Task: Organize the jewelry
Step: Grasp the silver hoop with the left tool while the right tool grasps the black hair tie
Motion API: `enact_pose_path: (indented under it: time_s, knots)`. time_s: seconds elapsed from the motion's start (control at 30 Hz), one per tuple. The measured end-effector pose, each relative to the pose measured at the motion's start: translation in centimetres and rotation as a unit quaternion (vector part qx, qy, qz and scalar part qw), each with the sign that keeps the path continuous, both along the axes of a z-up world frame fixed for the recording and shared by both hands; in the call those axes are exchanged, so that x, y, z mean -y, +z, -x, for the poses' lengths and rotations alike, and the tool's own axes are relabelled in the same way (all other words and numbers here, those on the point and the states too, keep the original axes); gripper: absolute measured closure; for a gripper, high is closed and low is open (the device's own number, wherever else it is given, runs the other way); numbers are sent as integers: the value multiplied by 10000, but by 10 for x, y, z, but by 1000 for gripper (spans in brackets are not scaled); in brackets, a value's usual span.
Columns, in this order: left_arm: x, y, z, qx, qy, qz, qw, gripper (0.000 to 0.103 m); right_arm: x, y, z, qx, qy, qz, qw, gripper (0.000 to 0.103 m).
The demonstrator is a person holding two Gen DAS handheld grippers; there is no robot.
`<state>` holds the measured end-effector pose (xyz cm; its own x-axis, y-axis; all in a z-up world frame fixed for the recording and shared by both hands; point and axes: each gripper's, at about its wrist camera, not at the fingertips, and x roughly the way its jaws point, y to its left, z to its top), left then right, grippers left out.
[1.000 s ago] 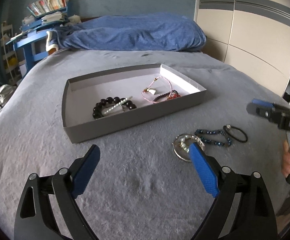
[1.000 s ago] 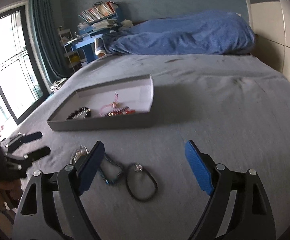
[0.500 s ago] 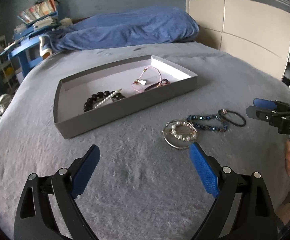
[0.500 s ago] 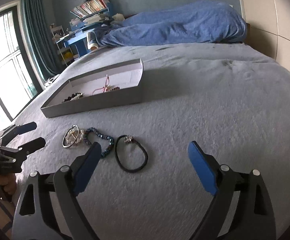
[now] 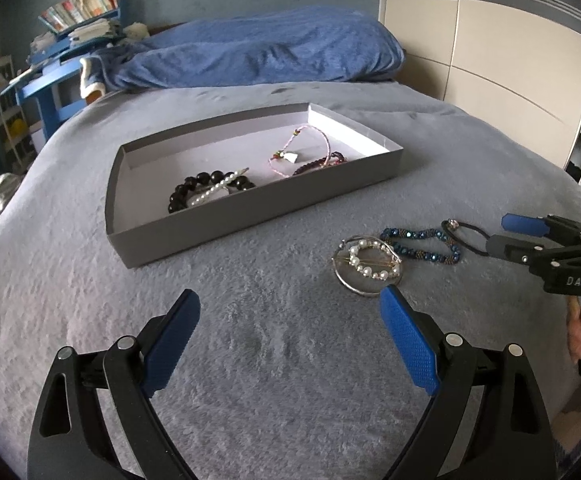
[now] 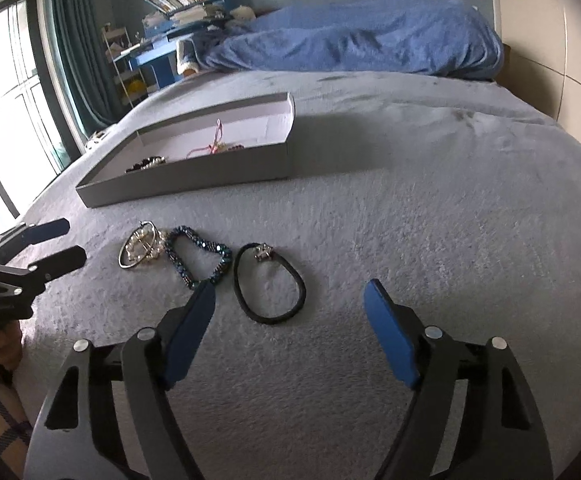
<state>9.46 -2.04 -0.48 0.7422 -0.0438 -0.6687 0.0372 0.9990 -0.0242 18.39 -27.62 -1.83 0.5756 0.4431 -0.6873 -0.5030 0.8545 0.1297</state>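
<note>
A grey tray [image 5: 250, 204] [image 6: 194, 178] lies on the grey bed and holds a black bead bracelet [image 5: 194, 192], a pearl piece and a pink cord bracelet [image 5: 302, 148]. On the blanket lie a silver hoop with pearls [image 5: 366, 264] [image 6: 140, 246], a blue beaded bracelet [image 5: 422, 242] [image 6: 198, 254] and a black cord bracelet [image 5: 470, 234] [image 6: 268, 284]. My left gripper [image 5: 290, 328] is open and empty, just short of the hoop. My right gripper [image 6: 290, 316] is open and empty, over the near edge of the black cord bracelet; it also shows in the left wrist view [image 5: 510, 236].
A blue duvet [image 5: 258, 52] [image 6: 354, 36] is heaped at the bed's far end. A cream wardrobe [image 5: 490, 40] stands to the right. A blue desk with books [image 6: 170, 20] and a window with teal curtains [image 6: 74, 48] are at the left.
Both grippers have drawn back and risen a little, so the three loose pieces now lie further ahead in both views. Both stay open and empty.
</note>
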Motion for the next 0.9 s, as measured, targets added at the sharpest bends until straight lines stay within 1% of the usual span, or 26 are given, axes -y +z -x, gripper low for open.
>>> enact_pose_path:
  time_s: [0.07, 0.17, 0.27, 0.33, 0.4, 0.43, 0.47, 0.6, 0.67, 0.8, 0.9]
  knots:
    - [0, 0, 0, 0, -1, 14, 10000, 12, 0, -2, -4, -87, -60, 29, 9999, 35]
    - [1, 0, 0, 7, -2, -25, 10000, 12, 3, -8, -12, -306, -200, 51, 9993, 45]
    - [5, 1, -1, -4, -107, -68, 9999, 12, 1, -11, -16, -393, -245, 140, 9988, 58]
    - [7, 1, -4, -45, -275, -32, 9996, 12, -2, -12, -15, -398, -232, 194, 9987, 67]
    - [11, 2, -5, -53, -398, 6, 9992, 12, -3, -12, -14, -396, -194, 196, 9988, 79]
    - [12, 3, -6, -52, -440, 13, 9990, 12, -4, -12, -14, -393, -179, 184, 9989, 83]
    - [15, 4, -8, -56, -498, 20, 9987, 12, -4, -12, -14, -391, -159, 164, 9990, 89]
    - [27, 4, -20, -174, -726, 19, 9972, 12, -3, -12, -12, -371, -129, 121, 9992, 95]
    - [34, 2, -30, -259, -828, 11, 9962, 12, -3, -12, -11, -382, -126, 108, 9991, 95]
    - [39, -7, -48, -483, -837, 13, 9953, 12, -3, -12, -12, -387, -126, 104, 9991, 95]
    - [37, -15, -54, -651, -847, 90, 9942, 15, -3, -12, -12, -392, -123, 97, 9991, 95]
